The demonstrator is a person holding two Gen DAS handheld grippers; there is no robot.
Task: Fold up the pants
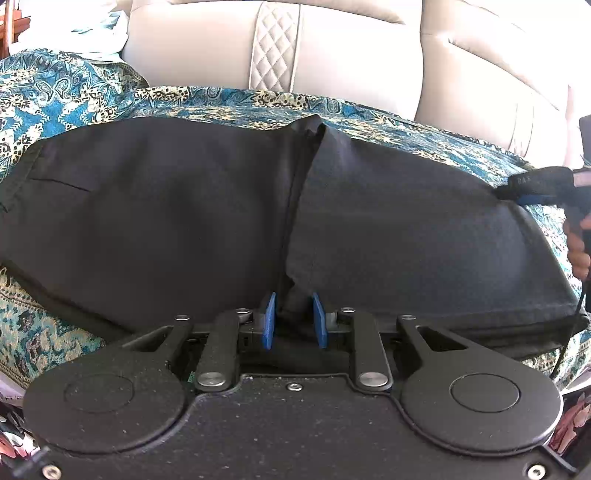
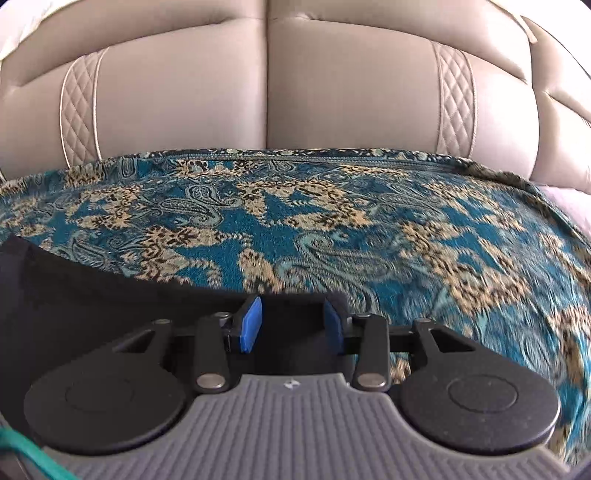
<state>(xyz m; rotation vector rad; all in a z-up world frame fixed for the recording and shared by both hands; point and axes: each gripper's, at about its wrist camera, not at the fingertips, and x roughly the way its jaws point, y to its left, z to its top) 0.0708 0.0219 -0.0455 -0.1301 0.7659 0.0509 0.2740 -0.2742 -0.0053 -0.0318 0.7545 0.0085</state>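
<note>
Black pants (image 1: 184, 203) lie folded lengthwise across a blue patterned cloth (image 1: 55, 96), with a seam ridge running down their middle. My left gripper (image 1: 293, 319) is at the near edge, shut on a bunched fold of the pants at that seam. My right gripper (image 1: 517, 192) is at the far right end of the pants, with a hand (image 1: 576, 247) on its handle. In the right wrist view the right gripper (image 2: 293, 325) stands open, and the dark edge of the pants (image 2: 74, 295) reaches in between its blue pads (image 2: 251, 325) without being pinched.
The cloth (image 2: 332, 221) covers a sofa seat. The beige leather backrest (image 2: 332, 92) with quilted strips rises just behind it. A pale cushion (image 1: 74, 26) lies at the far left. Bare cloth stretches to the right of the pants.
</note>
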